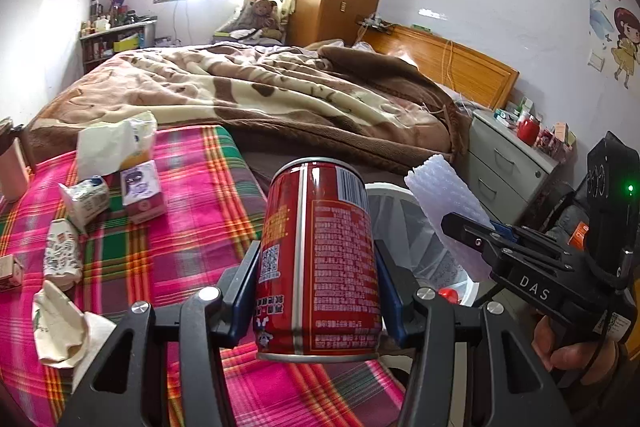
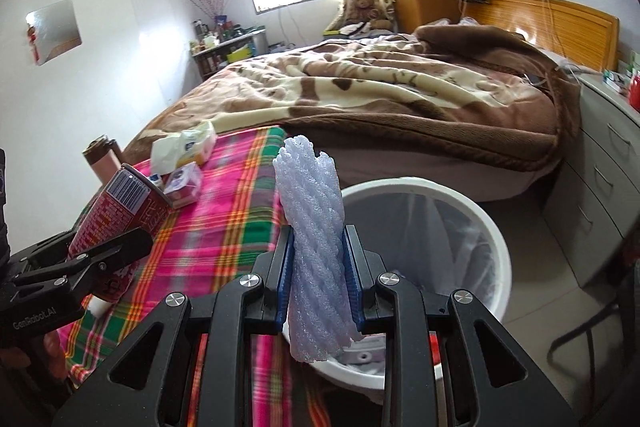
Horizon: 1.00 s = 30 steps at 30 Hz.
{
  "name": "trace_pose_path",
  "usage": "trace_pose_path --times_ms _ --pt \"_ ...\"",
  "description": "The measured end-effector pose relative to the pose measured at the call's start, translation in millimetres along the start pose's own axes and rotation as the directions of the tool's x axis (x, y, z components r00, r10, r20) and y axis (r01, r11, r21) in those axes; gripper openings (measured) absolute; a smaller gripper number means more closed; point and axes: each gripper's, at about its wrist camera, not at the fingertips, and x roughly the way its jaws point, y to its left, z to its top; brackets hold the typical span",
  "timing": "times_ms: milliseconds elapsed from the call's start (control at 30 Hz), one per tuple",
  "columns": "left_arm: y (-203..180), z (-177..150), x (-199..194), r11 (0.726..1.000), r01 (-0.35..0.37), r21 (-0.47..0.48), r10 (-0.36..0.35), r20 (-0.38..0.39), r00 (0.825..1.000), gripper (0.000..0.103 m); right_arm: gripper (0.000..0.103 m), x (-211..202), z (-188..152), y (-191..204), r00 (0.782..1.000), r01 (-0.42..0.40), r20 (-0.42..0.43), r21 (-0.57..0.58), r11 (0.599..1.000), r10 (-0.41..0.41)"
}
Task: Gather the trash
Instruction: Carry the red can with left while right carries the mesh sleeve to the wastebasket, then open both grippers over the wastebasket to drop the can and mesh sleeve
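Left gripper [image 1: 318, 287]: jaws part-open, both blue pads pressed on a red can [image 1: 318, 259], held upright at lower centre of the left wrist view. Right gripper [image 2: 318, 279]: jaws nearly closed, clamping a white foam net sleeve [image 2: 314, 251] at centre of the right wrist view. White bin [image 2: 472, 223] sits behind it, lower right. Cartons [image 1: 116, 195] lie on the plaid cloth [image 1: 192, 227], left.

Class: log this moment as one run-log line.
left gripper: shut on can | right gripper: shut on foam | bin: beside table
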Motion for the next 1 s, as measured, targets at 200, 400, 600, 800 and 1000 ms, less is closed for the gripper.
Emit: trace_pose_path --times_ms 200,400,600,800,1000 --pt "-21.2 1.2 24.7 0.999 0.028 0.020 -0.027 -0.039 0.999 0.054 0.025 5.1 -5.5 -22.1 0.999 0.041 -0.025 0.038 0.998 -0.040" --pt "-37.3 -0.7 47.5 0.998 0.049 0.039 -0.045 -0.088 0.995 0.054 0.025 10.7 -10.3 -39.2 0.996 0.078 -0.056 0.062 0.995 -0.074" --pt "-50.7 -0.7 63.2 0.997 0.056 0.061 -0.049 -0.117 0.992 0.054 0.025 16.7 -13.2 -53.8 0.990 0.114 -0.091 0.077 0.990 -0.107" --pt "-56.8 1.2 75.7 0.996 0.063 0.059 -0.055 -0.137 0.989 0.054 0.025 24.4 -16.3 -65.0 0.983 0.147 -0.124 0.079 0.986 -0.136" --pt "-55.5 3.0 78.7 0.996 0.077 0.046 -0.070 -0.138 0.988 0.065 0.028 28.8 -17.5 -71.6 0.975 0.182 -0.144 0.087 0.980 -0.168"
